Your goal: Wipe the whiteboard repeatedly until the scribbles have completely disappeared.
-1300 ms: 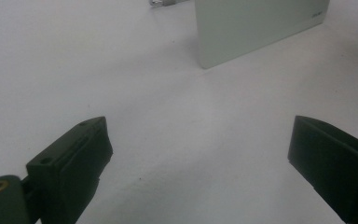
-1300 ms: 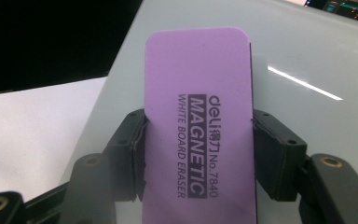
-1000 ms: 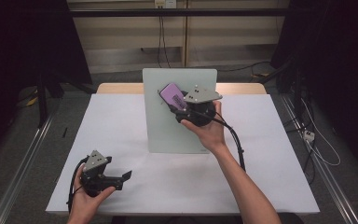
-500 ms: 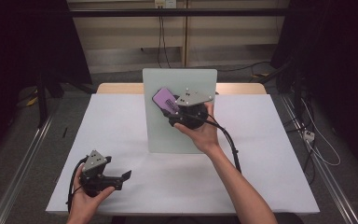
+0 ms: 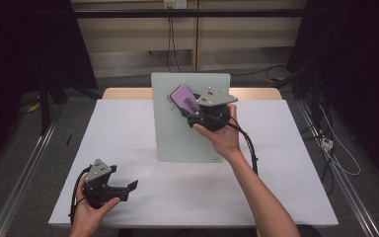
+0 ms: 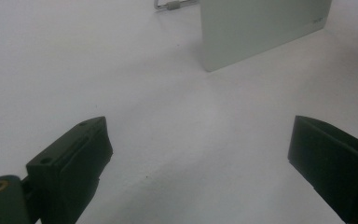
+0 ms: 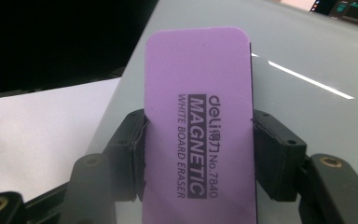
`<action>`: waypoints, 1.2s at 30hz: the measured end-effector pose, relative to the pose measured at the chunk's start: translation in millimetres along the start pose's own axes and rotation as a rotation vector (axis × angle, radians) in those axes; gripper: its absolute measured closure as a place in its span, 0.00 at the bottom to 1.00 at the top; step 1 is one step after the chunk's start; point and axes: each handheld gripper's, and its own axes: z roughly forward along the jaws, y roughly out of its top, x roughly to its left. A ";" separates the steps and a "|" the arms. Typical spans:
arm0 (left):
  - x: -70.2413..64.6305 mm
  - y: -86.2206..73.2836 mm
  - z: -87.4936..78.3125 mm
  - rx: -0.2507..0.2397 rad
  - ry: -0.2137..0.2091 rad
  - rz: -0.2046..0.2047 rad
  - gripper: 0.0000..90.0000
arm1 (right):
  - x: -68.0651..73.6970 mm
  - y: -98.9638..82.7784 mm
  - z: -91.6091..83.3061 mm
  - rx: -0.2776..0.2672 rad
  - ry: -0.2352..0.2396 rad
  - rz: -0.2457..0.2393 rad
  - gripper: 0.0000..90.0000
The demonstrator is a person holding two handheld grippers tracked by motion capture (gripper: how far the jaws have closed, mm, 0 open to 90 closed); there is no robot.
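Table (image 5: 296, 163) covered with a plain white sheet; wooden edge shows at the far side. Grey floor on both sides, a metal rail along the left. Dark curtains flank the room. Pale wall panels at the back, with cables hanging down from an outlet.

Near edge, left: left gripper (image 5: 128, 190) held in the left hand (image 5: 86, 217), low over the white sheet. Its jaws stand wide apart with nothing between them; the left gripper view shows bare white sheet in the gap (image 6: 200, 158).

Mid-table: a pale grey-green whiteboard (image 5: 177, 138) stands upright on the sheet, small faint mark at its lower right corner, not readable. In the left gripper view a metal clip (image 6: 170, 5) sits beside the board's left edge.

At the board: right gripper (image 5: 190, 111) in the right hand (image 5: 222, 136), jaws clamped on the long sides of a purple eraser (image 5: 184, 98). The eraser lies against the board's face, upper middle, tilted.

Eraser: flat, oblong, rounded corners, matte lilac top, darker edge on one side. Print in the right gripper view (image 7: 200, 140): "deli" with Chinese characters, "No. 7840", "MAGNETIC" on a dark bar, "WHITE BOARD ERASER".
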 end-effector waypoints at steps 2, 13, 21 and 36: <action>-0.2 -0.1 0.0 0.000 0.000 -0.002 0.06 | -3.0 0.8 -2.5 -0.004 -0.009 0.001 0.47; -0.3 0.1 -0.1 -0.001 0.000 0.002 0.06 | -10.5 3.7 -7.0 -0.028 -0.030 0.021 0.47; -0.2 0.0 -0.3 -0.001 -0.001 0.001 0.06 | 0.6 0.0 2.3 -0.013 -0.010 0.000 0.47; -1.2 0.3 -0.4 0.007 -0.006 0.004 0.06 | 34.3 -15.3 28.8 0.017 0.069 -0.021 0.47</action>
